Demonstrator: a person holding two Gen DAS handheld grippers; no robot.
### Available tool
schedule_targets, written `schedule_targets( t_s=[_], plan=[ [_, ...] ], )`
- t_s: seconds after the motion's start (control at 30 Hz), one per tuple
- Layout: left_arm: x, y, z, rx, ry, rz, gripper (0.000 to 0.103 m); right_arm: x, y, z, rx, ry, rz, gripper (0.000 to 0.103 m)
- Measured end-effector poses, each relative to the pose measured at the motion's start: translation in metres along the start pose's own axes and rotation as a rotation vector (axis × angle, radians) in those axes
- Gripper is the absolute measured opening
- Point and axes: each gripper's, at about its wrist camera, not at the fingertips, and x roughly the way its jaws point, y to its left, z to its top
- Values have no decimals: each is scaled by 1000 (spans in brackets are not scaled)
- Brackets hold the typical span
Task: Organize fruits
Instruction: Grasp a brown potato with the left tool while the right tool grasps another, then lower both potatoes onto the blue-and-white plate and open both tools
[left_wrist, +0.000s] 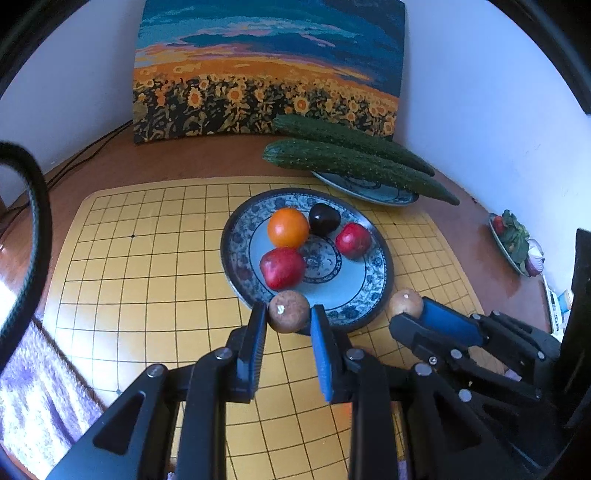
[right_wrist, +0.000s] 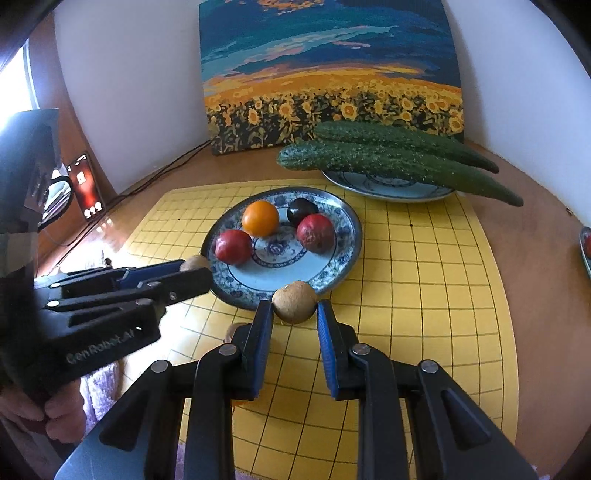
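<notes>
A: Fingers (left_wrist: 258, 332) of left gripper (left_wrist: 289, 325) pinching small round brown fruit (left_wrist: 288, 311), rough-skinned, pale scar on top. Held at near rim of blue-and-white patterned porcelain plate (left_wrist: 373, 306); whether clear of the rim or resting on it, cannot tell.

B: Same on right gripper (right_wrist: 295, 315): fingers (right_wrist: 263, 325) closed on second small round brown fruit (right_wrist: 295, 301), also at near rim of that plate. Neither fruit let go yet.

A: Already on plate: round orange fruit (left_wrist: 288, 227), dark purple plum-like fruit (left_wrist: 324, 219), two red fruits (left_wrist: 283, 267), (left_wrist: 353, 240). Orange touching nearer red one and the dark one; far red one just beside the dark one.

B: Judged status: sorting well along. Four on plate, two in hand, no other loose fruit seen on yellow gridded mat (left_wrist: 147, 266). Remaining: carry both brown fruits over rim, set down in bare front part of plate, release.

A: Further out: two long green bumpy cucumbers (left_wrist: 354, 162) across second patterned plate (left_wrist: 369, 190) behind, apparently sorted. Sunflower-field painting (left_wrist: 266, 70) leaning on wall. Small dish of greens (left_wrist: 515, 240) at far right, contents too small to tell.
</notes>
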Motion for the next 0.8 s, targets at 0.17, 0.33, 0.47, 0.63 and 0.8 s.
schedule_targets(
  t_s=[0.17,0.33,0.47,0.63,0.8],
  plan=[
    [7,-5,3,8,8,-1,25,3,-2,7,-4,-4,1,26],
    [16,-8,5,17,20,13,25,8,-3,11,-10,-3,8,26],
    [18,-9,6,23,17,33,25,14,-6,14,-14,-1,17,26],
    [21,-7,7,13,13,35,25,23,-9,15,-14,12,19,26],
    [24,-4,10,5,13,38,25,27,-12,15,-10,16,21,26]
  ],
)
